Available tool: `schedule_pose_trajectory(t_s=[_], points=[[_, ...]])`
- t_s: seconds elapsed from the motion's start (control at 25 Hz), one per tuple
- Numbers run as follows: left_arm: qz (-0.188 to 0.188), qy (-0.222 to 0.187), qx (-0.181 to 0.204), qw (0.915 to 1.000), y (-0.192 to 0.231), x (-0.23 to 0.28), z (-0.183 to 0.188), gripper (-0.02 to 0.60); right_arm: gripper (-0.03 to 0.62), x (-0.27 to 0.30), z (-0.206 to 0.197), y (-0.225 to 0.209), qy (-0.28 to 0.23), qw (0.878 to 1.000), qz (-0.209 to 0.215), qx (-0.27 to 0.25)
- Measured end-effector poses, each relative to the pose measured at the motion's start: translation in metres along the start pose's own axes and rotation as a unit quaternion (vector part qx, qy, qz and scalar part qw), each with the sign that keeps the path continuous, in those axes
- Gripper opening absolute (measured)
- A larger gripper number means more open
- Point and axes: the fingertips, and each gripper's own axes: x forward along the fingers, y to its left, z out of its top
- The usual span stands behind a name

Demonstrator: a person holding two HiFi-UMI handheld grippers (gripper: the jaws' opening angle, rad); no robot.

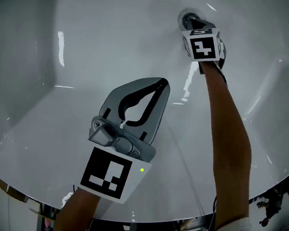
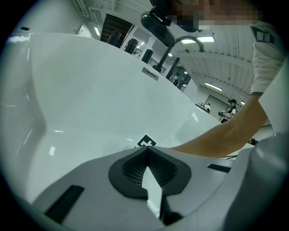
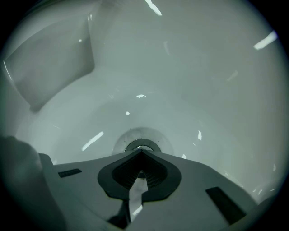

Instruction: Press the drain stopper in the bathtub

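Note:
The round metal drain stopper (image 1: 187, 15) sits in the floor of the white bathtub (image 1: 90, 42) at the far end. My right gripper (image 1: 193, 24) reaches down to it with its jaws shut and empty. In the right gripper view the tips (image 3: 141, 151) rest at the near edge of the stopper (image 3: 143, 145); whether they touch it is unclear. My left gripper (image 1: 163, 82) hovers over the middle of the tub, shut with nothing in it. In the left gripper view its tips (image 2: 146, 148) point at the right gripper's marker cube (image 2: 145, 141).
The tub's curved white walls (image 3: 54, 67) rise on all sides, with the near rim (image 1: 37, 191) at the bottom of the head view. A faucet (image 2: 186, 41) stands on the far rim. My right forearm (image 2: 216, 135) crosses the left gripper view. A person (image 2: 231, 107) stands far behind.

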Motion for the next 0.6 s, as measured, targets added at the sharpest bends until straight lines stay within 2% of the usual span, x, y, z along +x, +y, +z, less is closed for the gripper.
schedule_pose_trajectory(t_s=[0.28,0.4,0.6], points=[[0.0,0.001,0.001,1.0,0.0008,0.0002,0.0017,0.006,0.017,0.0002,0.0024,-0.0006,-0.002,1.0,-0.003,-0.009],[-0.002,0.002,0.002,1.0,0.0003,-0.0002,0.0025,0.006,0.017,-0.0025,0.0038,0.0002,-0.002,1.0,0.003,0.015],[-0.001,0.004,-0.001,1.0,0.0006,0.0025,0.003,0.006,0.017,-0.0013,0.0039,-0.0047,0.008,1.0,-0.004,0.021]])
